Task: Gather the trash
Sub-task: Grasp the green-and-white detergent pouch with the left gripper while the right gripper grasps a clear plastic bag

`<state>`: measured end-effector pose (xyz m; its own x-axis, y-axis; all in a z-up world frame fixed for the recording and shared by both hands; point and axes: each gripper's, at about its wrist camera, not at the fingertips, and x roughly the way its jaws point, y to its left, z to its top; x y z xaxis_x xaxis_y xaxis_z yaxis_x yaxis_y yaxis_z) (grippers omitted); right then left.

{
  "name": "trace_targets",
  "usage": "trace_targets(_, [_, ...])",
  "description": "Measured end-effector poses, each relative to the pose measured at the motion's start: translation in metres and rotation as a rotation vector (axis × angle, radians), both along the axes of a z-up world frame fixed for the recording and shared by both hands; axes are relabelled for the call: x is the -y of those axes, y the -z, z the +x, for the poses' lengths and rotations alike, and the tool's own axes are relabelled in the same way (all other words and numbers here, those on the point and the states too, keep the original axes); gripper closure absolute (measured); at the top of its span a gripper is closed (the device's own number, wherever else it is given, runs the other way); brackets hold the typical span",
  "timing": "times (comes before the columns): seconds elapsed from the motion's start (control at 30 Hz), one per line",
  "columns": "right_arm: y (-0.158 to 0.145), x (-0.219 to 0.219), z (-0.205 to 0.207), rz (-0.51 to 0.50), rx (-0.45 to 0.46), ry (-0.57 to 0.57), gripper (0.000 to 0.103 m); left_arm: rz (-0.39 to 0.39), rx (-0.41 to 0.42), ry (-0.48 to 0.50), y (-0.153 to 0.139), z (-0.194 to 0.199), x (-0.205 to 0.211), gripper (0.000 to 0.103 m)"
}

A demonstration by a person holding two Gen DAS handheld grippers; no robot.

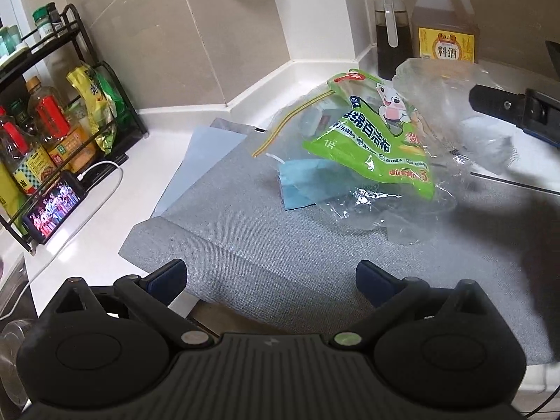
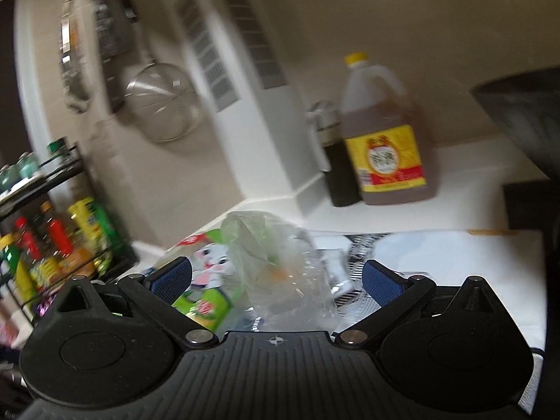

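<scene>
A heap of trash lies on the grey mat (image 1: 266, 245): a green cartoon-printed package (image 1: 371, 140), a clear zip bag (image 1: 290, 122), a blue sheet (image 1: 308, 185) and crumpled clear plastic (image 1: 451, 105). My left gripper (image 1: 271, 276) hovers open over the mat's near part, well short of the heap, with nothing between its fingers. From the right, a finger (image 1: 497, 105) of the other gripper reaches into the clear plastic. In the blurred right wrist view, my right gripper (image 2: 278, 280) is open, with the clear plastic (image 2: 276, 262) bunched between its blue pads and the green package (image 2: 206, 301) just behind.
A black rack (image 1: 70, 70) of bottles and a lit phone (image 1: 52, 206) on a white cable stand at the left. A cooking-wine jug (image 1: 444, 24) and a dark sauce bottle (image 1: 392, 35) stand at the back wall. A strainer (image 2: 161, 101) hangs on the wall. Striped packaging (image 2: 353, 273) lies to the right.
</scene>
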<state>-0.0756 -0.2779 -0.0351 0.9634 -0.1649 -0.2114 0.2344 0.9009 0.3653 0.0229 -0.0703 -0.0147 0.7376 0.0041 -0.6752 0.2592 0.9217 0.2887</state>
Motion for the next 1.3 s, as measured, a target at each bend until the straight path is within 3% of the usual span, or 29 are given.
trace_targets(0.2, [-0.003, -0.017, -0.001, -0.085, 0.027, -0.067, 0.000, 0.000, 0.004, -0.004, -0.001, 0.000, 0.000, 0.000])
trace_targets(0.47, [-0.006, -0.026, -0.008, -0.105, 0.077, -0.130, 0.000, 0.008, 0.005, -0.007, 0.001, 0.001, 0.001, 0.000])
trace_targets(1.3, [0.007, -0.022, 0.011, -0.129, -0.038, -0.019, 0.000, -0.045, -0.009, 0.006, 0.001, 0.017, -0.003, 0.000])
